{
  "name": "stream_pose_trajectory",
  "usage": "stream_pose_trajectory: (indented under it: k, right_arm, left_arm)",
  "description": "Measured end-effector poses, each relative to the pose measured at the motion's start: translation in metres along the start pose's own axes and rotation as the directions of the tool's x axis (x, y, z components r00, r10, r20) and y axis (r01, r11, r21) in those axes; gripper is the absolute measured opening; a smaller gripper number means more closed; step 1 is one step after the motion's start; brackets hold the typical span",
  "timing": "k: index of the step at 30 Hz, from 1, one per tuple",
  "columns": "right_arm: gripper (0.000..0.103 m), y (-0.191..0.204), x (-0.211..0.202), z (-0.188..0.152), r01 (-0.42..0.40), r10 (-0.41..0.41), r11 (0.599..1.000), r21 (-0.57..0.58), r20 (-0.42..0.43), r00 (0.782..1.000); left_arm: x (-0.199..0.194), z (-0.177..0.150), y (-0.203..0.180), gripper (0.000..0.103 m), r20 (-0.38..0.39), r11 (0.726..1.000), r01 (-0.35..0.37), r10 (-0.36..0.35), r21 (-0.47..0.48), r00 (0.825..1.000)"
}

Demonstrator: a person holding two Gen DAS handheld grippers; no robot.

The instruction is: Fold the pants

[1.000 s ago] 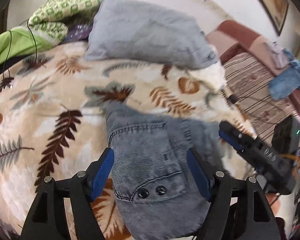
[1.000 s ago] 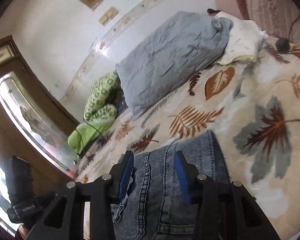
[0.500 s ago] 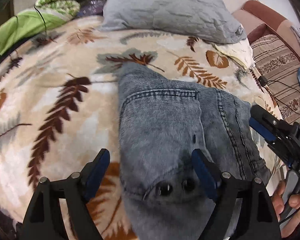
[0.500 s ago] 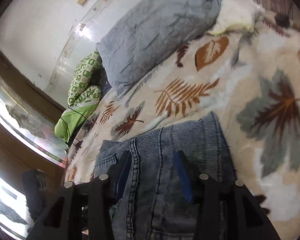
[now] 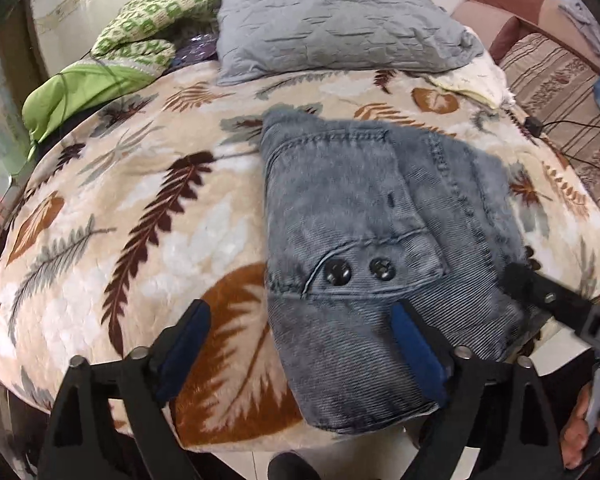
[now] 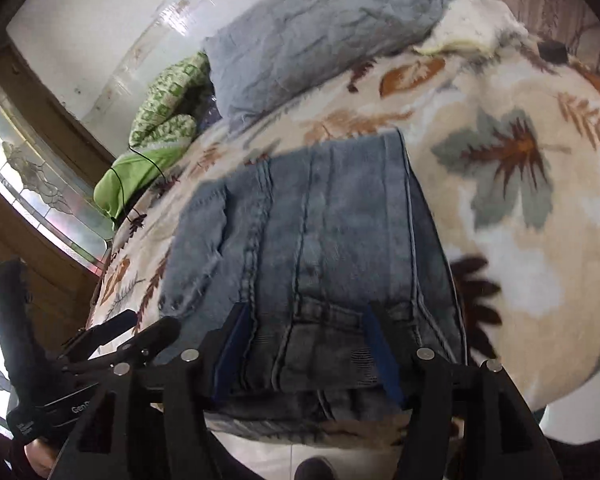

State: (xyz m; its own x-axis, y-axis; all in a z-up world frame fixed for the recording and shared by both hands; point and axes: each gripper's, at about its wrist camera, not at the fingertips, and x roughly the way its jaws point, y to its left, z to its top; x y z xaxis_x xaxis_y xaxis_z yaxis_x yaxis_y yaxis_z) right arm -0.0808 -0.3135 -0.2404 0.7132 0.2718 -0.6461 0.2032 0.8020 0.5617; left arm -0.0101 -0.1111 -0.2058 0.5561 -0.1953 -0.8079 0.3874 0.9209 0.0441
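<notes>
**A:** Your left gripper (image 5: 300,340) is spread wide: one blue pad hangs over the bare blanket, the other over the near end of the cloth, and neither presses on anything. Its jaws have just been opening. Your right gripper (image 6: 306,354) has also just been opening; the near edge of the denim sits between its pads, but they look to stand clear of it rather than pinching.

**B:** So where are the pants at?

**A:** The grey-blue washed denim pants (image 5: 380,240) are lying on the fleece blanket with the brown and grey leaf print (image 5: 140,220), right at the near edge of the bed, already down to a compact rectangular bundle. The pocket flap with two dark snaps faces up, and in the right wrist view you can see layers stacked at the near edge.

**B:** Done, then?

**A:** Pretty close, I'd say. The folding itself looks finished. What's left for you is probably just backing both grippers off, maybe squaring the right edge, which slopes a bit. The grey quilted pillow (image 5: 332,24) and the green patterned bedding (image 5: 140,40) sit well apart from it at the far end.
</notes>
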Motion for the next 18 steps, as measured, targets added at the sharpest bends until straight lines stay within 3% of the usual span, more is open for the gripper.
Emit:
stream_pose_trajectory:
  k: [7,15,18]
  right_arm:
    - [0.063,-0.005,-0.008,0.0,-0.034,0.033,0.999,0.027,0.018,0.999]
    - [0.063,0.018,-0.046,0.007,-0.029,0.045,0.997,-0.073,0.217,0.975]
    - [0.064,0.025,-0.049,0.008,-0.022,0.043,0.996,-0.092,0.236,0.971]
  left_arm:
    - [-0.011,-0.003,0.0,0.097,0.037,1.0,-0.03,0.03,0.008,0.999]
    - [-0.044,0.009,0.0,0.097,0.134,0.998,-0.062,0.059,0.02,0.989]
    - [-0.058,0.017,0.002,0.097,0.177,0.997,-0.081,0.078,0.014,0.981]
